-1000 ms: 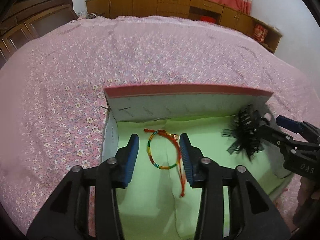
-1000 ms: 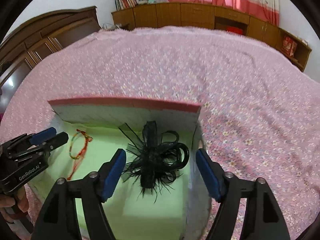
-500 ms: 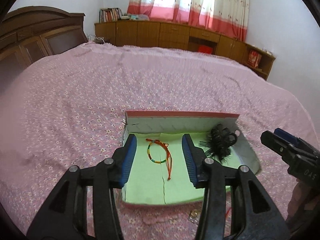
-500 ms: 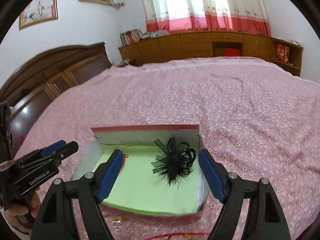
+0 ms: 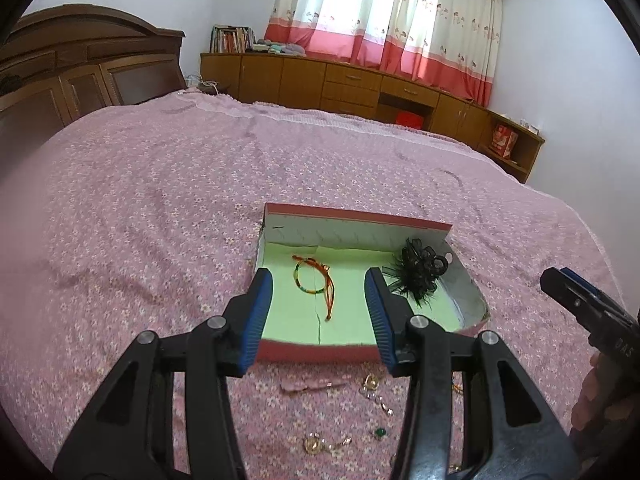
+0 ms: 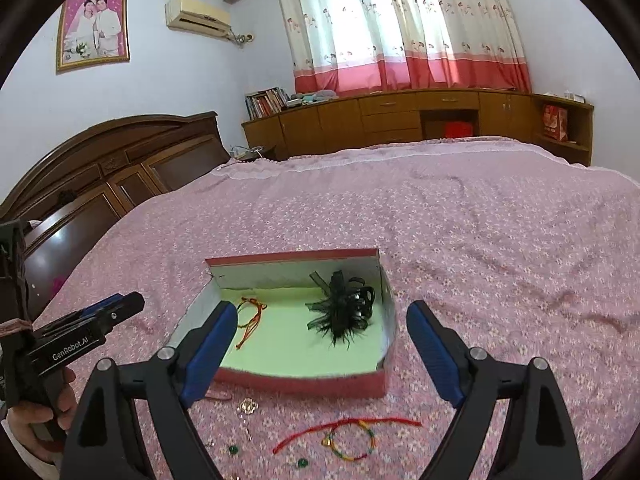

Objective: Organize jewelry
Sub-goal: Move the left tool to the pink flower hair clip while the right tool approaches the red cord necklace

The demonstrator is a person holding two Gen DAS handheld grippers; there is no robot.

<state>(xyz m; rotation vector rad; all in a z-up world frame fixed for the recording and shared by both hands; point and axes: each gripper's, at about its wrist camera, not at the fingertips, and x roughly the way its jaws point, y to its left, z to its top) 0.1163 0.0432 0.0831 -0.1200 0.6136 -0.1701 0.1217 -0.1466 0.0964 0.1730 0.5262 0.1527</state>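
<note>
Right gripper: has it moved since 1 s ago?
Yes. The right gripper has pulled back and up from the box; the black hair bow stays inside, jaws open.

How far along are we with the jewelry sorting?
Done: a beaded bracelet and the black hair bow lie in the box. In hand: nothing; left gripper and right gripper are open. Left: a second bracelet and small gold pieces on the bedspread.
</note>
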